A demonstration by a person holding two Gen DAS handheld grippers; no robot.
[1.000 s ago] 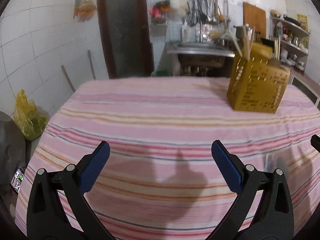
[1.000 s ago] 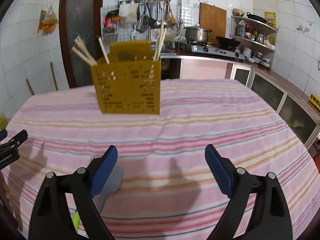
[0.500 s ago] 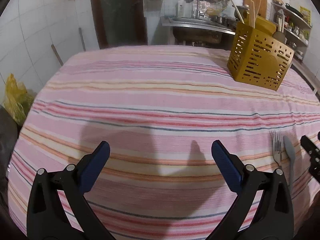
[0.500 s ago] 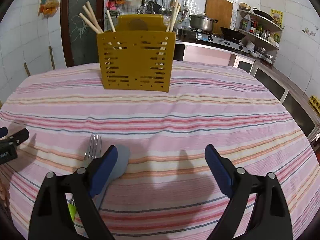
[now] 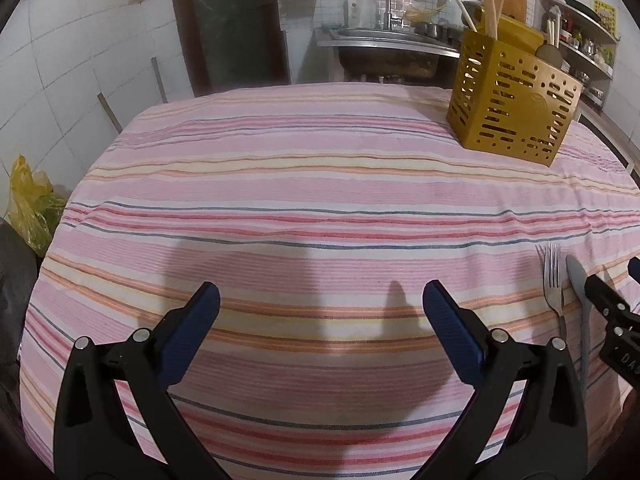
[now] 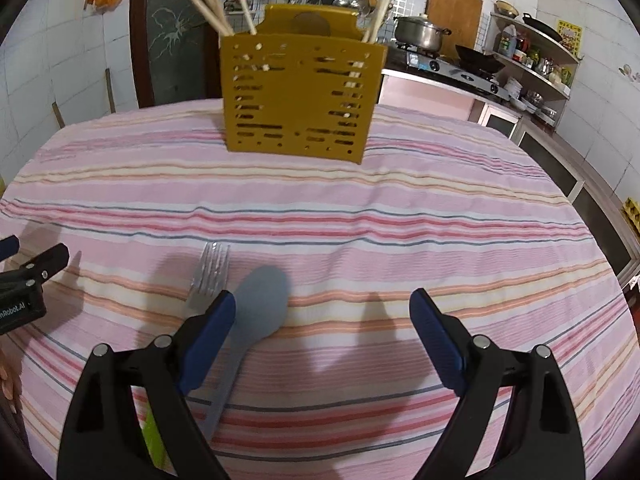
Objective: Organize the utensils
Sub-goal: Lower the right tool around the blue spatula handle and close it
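Both tools had dipped toward the striped tabletop [image 6: 400, 200], the right tool [image 6: 322, 320] and the left tool [image 5: 320, 312] each gaping wide, empty; fork [image 6: 210, 276] and grey spoon [image 6: 260, 300] now lay just ahead of the right one, the yellow caddy [image 6: 300, 96] well beyond

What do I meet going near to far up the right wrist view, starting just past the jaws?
Grey plastic spoon lying on the cloth → silver metal fork beside it, tines reaching slightly farther → bare pink striped tablecloth → yellow perforated utensil holder holding wooden chopsticks.
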